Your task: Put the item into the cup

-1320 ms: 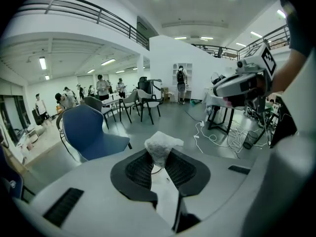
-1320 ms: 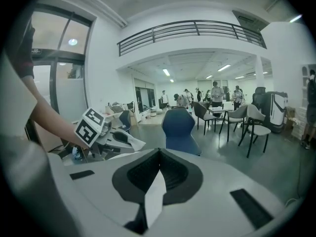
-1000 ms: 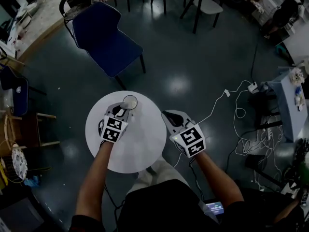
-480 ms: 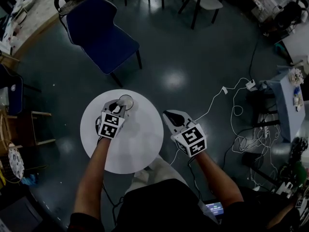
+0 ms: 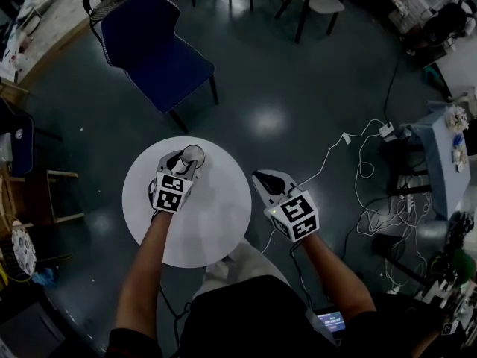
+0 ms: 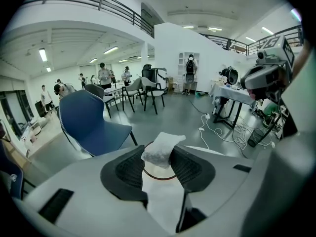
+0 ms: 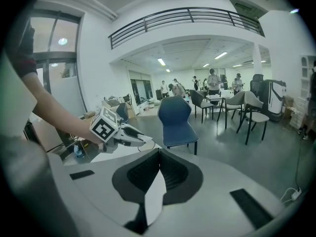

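Note:
On the round white table (image 5: 216,222) stands a clear cup (image 5: 194,154) near the far edge. My left gripper (image 5: 186,160) hangs right over it. In the left gripper view a white crumpled item (image 6: 162,149) sits between the tips of my left gripper (image 6: 158,147), just above the cup's brown rim (image 6: 157,177). These jaws have just been opening and the pads stand apart around the item. My right gripper (image 5: 262,177) hovers off the table's right edge, shut and empty, its pads meeting (image 7: 159,152).
A blue chair (image 5: 153,51) stands beyond the table. White cables (image 5: 365,170) trail over the dark floor at the right, by a cluttered desk (image 5: 447,155). Several people and chairs are far off in the hall.
My left gripper has sunk a little onto the cup and keeps its tips over the cup's mouth. The right gripper has lowered slightly beside the table.

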`<state>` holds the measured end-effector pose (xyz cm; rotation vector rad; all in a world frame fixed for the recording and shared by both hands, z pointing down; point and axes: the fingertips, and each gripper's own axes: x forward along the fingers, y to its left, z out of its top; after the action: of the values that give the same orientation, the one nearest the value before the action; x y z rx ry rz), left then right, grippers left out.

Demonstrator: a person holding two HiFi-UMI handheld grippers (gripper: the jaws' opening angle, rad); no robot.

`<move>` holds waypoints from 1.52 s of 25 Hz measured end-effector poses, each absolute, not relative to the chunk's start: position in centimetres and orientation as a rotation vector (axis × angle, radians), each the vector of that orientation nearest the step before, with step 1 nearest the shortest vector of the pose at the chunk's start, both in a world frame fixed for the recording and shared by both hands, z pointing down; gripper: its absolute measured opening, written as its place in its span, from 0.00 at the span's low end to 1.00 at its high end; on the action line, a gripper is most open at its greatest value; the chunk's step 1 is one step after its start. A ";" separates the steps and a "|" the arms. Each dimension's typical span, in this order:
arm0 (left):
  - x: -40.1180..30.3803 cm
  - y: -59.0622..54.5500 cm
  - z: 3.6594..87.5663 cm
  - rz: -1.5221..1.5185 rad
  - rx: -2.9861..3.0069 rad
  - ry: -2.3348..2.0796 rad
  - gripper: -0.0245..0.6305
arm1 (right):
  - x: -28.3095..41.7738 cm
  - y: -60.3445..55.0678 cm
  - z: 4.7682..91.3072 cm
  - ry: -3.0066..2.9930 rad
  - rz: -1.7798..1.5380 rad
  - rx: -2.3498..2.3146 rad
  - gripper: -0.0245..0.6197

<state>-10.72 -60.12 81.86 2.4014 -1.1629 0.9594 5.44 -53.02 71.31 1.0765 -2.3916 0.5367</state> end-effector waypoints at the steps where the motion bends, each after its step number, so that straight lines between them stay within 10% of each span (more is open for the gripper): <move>1: -10.8 -60.1 81.8 0.958 2.400 -1.165 0.29 | 5.5 -52.9 71.3 -2.390 0.537 1.077 0.06; 19: -10.9 -58.3 78.0 0.835 2.400 -1.203 0.37 | 5.3 -51.0 70.0 -2.396 0.515 1.080 0.06; 38: -16.0 -51.9 68.2 0.618 2.487 -1.334 0.11 | -2.2 -48.1 62.0 -2.501 0.356 1.088 0.06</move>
<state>-16.01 -51.87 68.23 2.4875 -1.3343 0.6177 -2.19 -48.10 61.96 1.0883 -2.5007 0.3558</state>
